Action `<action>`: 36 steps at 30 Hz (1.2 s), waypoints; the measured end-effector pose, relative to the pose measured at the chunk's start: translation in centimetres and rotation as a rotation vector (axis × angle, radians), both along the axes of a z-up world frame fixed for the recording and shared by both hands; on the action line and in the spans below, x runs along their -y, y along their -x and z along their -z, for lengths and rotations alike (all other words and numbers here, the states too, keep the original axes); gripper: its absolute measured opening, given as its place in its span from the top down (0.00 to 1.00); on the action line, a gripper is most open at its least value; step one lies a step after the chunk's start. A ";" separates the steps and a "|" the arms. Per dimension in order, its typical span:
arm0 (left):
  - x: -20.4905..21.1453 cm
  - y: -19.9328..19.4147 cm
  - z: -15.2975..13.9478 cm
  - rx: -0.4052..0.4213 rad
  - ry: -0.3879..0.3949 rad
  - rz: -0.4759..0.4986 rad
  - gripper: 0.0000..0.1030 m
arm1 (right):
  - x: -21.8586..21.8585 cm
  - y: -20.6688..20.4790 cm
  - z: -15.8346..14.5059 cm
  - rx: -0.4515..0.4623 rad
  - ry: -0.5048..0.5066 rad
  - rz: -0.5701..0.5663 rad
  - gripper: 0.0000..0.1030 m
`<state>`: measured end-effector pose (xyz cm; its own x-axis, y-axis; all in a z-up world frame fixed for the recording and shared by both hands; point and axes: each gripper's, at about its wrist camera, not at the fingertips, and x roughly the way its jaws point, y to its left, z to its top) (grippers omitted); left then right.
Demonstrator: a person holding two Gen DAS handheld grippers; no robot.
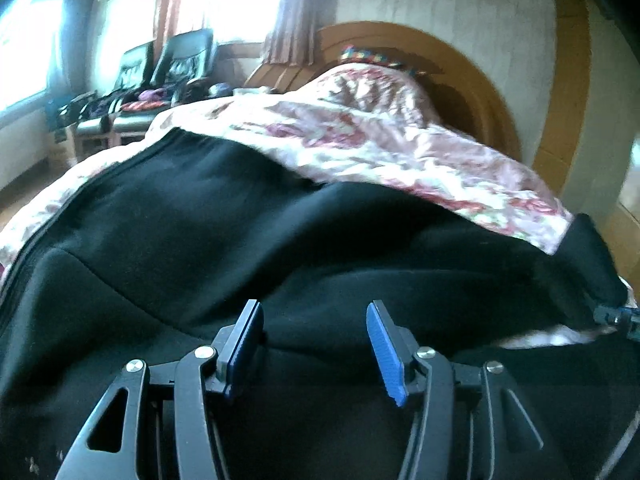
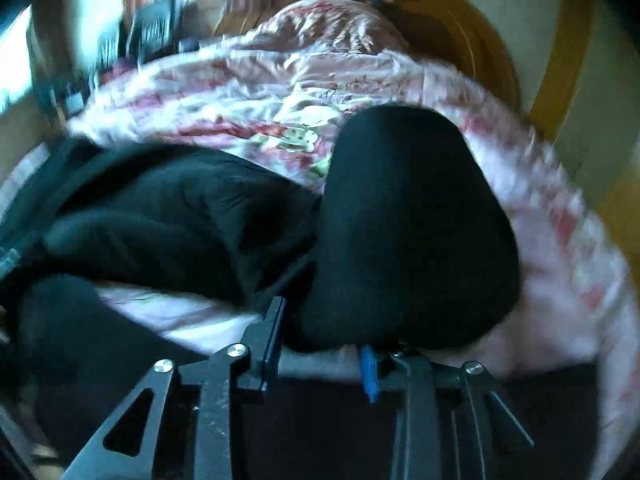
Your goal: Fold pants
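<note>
Black pants (image 1: 224,216) lie spread across a floral bedspread (image 1: 360,136). My left gripper (image 1: 316,312) is open just above the black fabric, with nothing between its blue pads (image 1: 384,344). In the right wrist view, a folded-over leg end of the pants (image 2: 408,224) drapes over my right gripper (image 2: 320,320); the fabric covers the right fingertip. The jaws stand apart, and I cannot tell whether they pinch the cloth. The right gripper's tip (image 1: 618,318) shows at the right edge of the left wrist view, at the pants' edge.
A curved wooden headboard (image 1: 472,80) stands behind the bed. Dark armchairs (image 1: 176,64) with clutter stand by bright windows at the left. The bedspread (image 2: 280,92) fills the far side of the bed. Wooden floor (image 1: 628,216) shows at the right.
</note>
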<state>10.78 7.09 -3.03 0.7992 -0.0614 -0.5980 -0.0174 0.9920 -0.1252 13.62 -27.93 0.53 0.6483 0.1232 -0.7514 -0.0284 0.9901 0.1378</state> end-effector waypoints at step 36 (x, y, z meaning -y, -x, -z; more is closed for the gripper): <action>1.1 4.5 0.9 -0.120 0.119 0.074 0.47 | 24.2 -0.2 1.5 -0.029 -0.168 0.622 0.84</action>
